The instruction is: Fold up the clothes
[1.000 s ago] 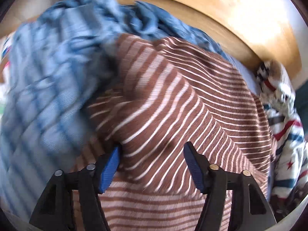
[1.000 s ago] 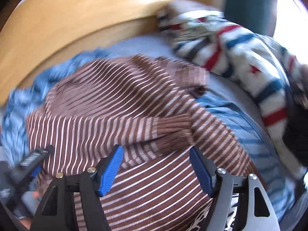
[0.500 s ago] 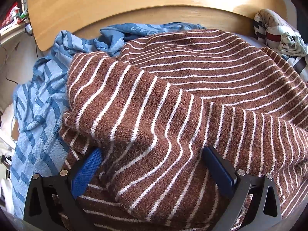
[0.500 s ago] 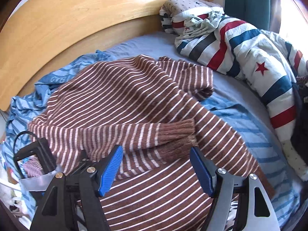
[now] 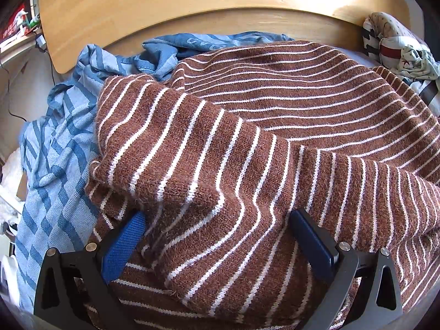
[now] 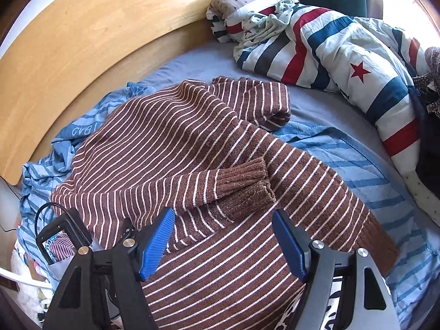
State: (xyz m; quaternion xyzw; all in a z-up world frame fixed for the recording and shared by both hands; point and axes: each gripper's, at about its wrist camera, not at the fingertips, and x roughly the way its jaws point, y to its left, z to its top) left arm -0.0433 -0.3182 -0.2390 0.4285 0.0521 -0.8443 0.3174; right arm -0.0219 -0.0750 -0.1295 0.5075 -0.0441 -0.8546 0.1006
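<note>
A brown sweater with thin white stripes (image 6: 170, 143) lies on the bed, one sleeve folded across its body with the ribbed cuff (image 6: 244, 184) near the middle. My right gripper (image 6: 224, 244) hovers open just above the sweater's lower part, below the cuff. In the left wrist view the same sweater (image 5: 247, 151) fills the frame, bunched in a thick fold. My left gripper (image 5: 217, 236) is open, its blue pads (image 5: 123, 244) pressed down on either side of that fold. The left gripper's body (image 6: 63, 242) shows at the sweater's left edge in the right wrist view.
A light blue striped cloth (image 6: 365, 176) lies under the sweater and bunches at the left (image 5: 57, 165). A rolled striped duvet with red stars (image 6: 330, 44) lies at the back right. The wooden headboard (image 6: 82, 41) curves behind. Grey sheet (image 6: 192, 63) shows between them.
The left gripper has swung from the blue cloth onto the sweater and sunk into its fold, jaws wider. The right gripper has steadied and drawn back slightly; the sweater has not shifted.
</note>
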